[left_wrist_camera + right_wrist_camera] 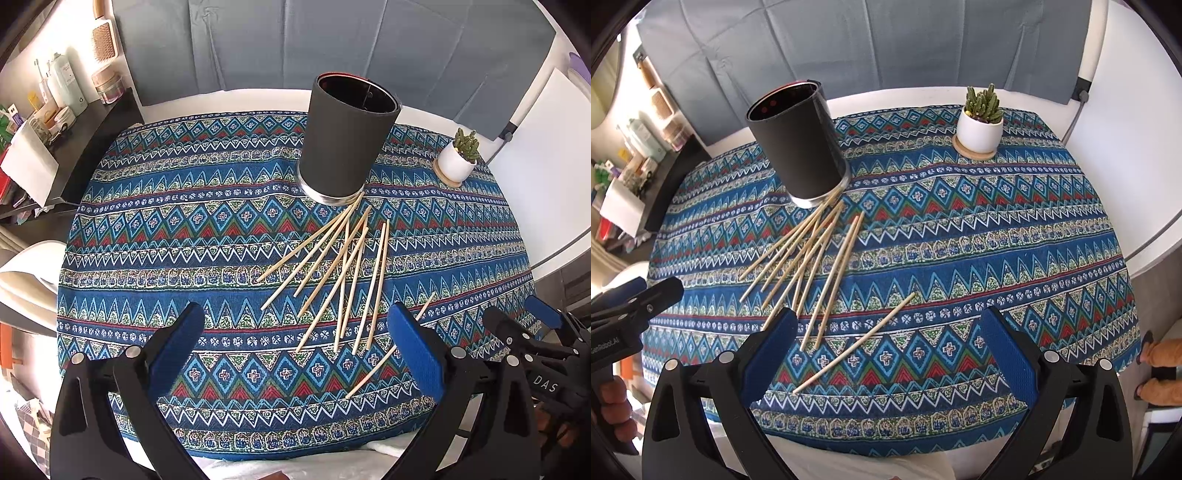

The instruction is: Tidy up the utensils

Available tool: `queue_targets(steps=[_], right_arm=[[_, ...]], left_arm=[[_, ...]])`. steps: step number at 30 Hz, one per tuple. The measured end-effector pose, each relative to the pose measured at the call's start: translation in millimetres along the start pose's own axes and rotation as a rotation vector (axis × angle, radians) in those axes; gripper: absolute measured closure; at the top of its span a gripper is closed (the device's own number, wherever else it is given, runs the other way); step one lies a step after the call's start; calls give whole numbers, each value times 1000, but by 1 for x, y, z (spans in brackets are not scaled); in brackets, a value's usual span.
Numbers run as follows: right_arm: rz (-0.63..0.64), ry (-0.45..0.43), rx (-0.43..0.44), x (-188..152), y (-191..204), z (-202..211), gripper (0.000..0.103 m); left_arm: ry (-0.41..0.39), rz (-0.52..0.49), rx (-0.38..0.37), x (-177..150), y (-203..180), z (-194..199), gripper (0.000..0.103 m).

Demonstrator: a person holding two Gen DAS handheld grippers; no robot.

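left gripper (295, 332) wide | right gripper (888, 332) wide | chopsticks (812, 258) fanned — apparently touching holder (798, 144)

White round table, patterned cloth on top

White table (1137, 206) is mostly covered by a blue zigzag-and-diamond tablecloth (960, 236); bare white rim shows at the far and right edges. On the cloth: black cylindrical holder (798, 144) standing upright, fanned pile of wooden chopsticks (809, 258) spreading out from its base, one stray chopstick (855, 354) lying apart nearer the camera, small white potted cactus (979, 125) on a round wooden coaster (973, 153) near the far right edge.
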State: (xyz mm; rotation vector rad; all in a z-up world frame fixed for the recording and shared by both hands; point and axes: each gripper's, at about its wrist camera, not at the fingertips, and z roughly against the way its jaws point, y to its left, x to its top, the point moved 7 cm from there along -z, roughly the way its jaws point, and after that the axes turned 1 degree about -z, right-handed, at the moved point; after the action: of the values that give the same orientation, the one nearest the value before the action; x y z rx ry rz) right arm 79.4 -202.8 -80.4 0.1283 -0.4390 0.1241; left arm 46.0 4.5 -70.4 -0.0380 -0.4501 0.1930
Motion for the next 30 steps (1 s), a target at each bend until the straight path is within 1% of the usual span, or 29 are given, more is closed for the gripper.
queue_targets(steps=[15,21,30], right_arm=[[3,12,5,-2,1,-3,8],[12,31,14,-3,3,-6,8],[7,48,16,-5,4,-10,8]], left_arm=[[4,-8,4,-1,-2,-1,6],[2,-16,9,-1,-2,0,6],[23,-21,7,-1,-2,-5,6]])
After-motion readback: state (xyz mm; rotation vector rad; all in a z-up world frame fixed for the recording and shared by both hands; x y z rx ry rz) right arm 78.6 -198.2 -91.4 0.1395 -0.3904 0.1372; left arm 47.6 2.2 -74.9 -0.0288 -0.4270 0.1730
